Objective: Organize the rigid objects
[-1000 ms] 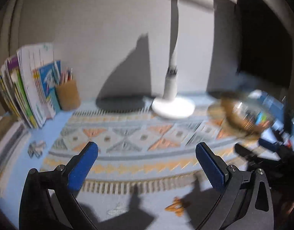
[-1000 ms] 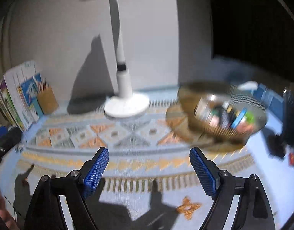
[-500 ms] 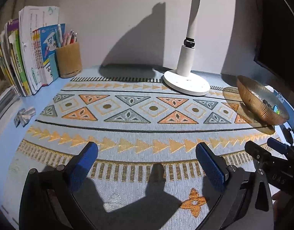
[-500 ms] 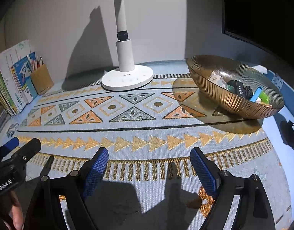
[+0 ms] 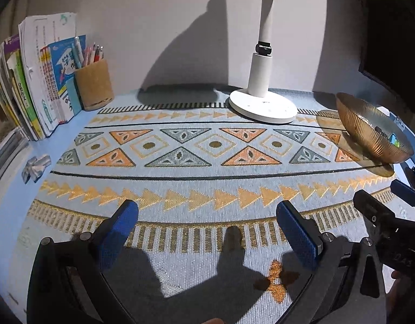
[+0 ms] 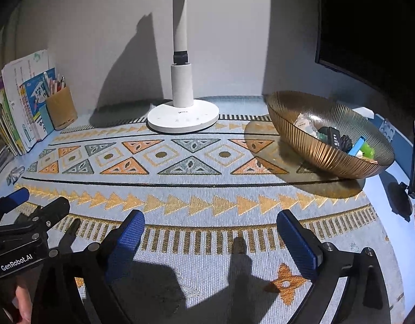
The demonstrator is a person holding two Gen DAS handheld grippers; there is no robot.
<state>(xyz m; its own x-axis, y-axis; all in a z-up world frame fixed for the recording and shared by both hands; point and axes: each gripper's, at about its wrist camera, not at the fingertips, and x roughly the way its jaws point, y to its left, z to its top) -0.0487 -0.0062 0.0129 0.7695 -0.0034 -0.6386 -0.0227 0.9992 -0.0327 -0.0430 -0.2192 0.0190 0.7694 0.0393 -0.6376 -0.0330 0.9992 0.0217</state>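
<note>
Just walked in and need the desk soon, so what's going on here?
A person holds a gripper in each hand over the patterned mat. The left gripper and right gripper are both open and empty; the right one's jaws have just been opening. Small items sit in the gold bowl beside the lamp.

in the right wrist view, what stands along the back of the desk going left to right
books → pen holder → lamp → bowl
</note>
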